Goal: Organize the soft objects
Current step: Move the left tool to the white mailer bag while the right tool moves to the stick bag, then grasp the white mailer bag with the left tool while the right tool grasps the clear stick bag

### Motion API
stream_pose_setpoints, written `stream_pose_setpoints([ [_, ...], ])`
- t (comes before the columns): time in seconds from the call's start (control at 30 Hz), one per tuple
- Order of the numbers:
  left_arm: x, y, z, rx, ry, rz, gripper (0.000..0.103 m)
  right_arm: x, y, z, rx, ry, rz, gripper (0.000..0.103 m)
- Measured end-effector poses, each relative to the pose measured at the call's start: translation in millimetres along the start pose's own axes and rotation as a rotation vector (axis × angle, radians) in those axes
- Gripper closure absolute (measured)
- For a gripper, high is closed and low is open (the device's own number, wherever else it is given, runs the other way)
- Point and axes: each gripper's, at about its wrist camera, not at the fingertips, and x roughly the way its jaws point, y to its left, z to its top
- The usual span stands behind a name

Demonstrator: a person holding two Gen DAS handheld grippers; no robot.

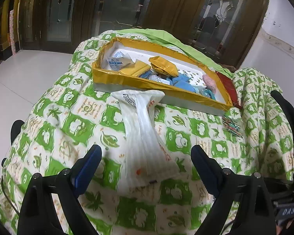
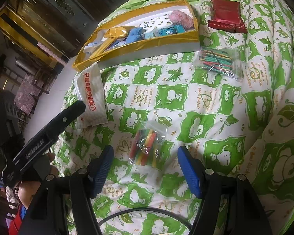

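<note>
White bag (image 1: 145,137) lengthwise toward tray (image 1: 127,80)

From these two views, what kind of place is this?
Probably a room in a home: a green-and-white patterned quilt covers the work surface, dark wooden doors with decorative glass panels stand behind it, and the floor is pale tile.

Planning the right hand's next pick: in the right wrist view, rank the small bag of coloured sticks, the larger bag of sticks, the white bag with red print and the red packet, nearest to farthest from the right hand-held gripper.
1. Small bag of coloured sticks, just ahead of the right hand-held gripper.
2. White bag with red print, up-left.
3. Larger bag of sticks, up-right.
4. Red packet, far right, beside the yellow-rimmed tray.
</note>
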Motion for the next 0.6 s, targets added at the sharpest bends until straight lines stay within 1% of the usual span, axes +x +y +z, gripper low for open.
stream_pose_setpoints([
  [0.27,15,6,9,-0.035,0.011,0.002,0.011,6,2,0,-0.009,0.000,-0.028,0.031],
  [0.4,21,6,12,-0.029,0.009,0.012,0.012,9,4,2,-0.008,-0.005,-0.051,0.031],
  [0.43,23,5,12,-0.025,0.013,0.014,0.016,11,5,2,-0.006,-0.004,-0.057,0.031],
  [0.47,26,5,13,-0.022,0.024,0.012,0.024,13,6,3,-0.004,-0.003,-0.065,0.031],
  [0.5,30,5,12,-0.021,0.039,0.009,0.028,14,5,4,-0.003,-0.001,-0.071,0.031],
  [0.53,34,4,11,-0.017,0.055,0.009,0.031,17,6,5,-0.005,0.003,-0.087,0.031],
  [0.6,36,2,10,-0.004,0.061,0.020,0.032,23,7,6,-0.007,0.015,-0.116,0.031],
])
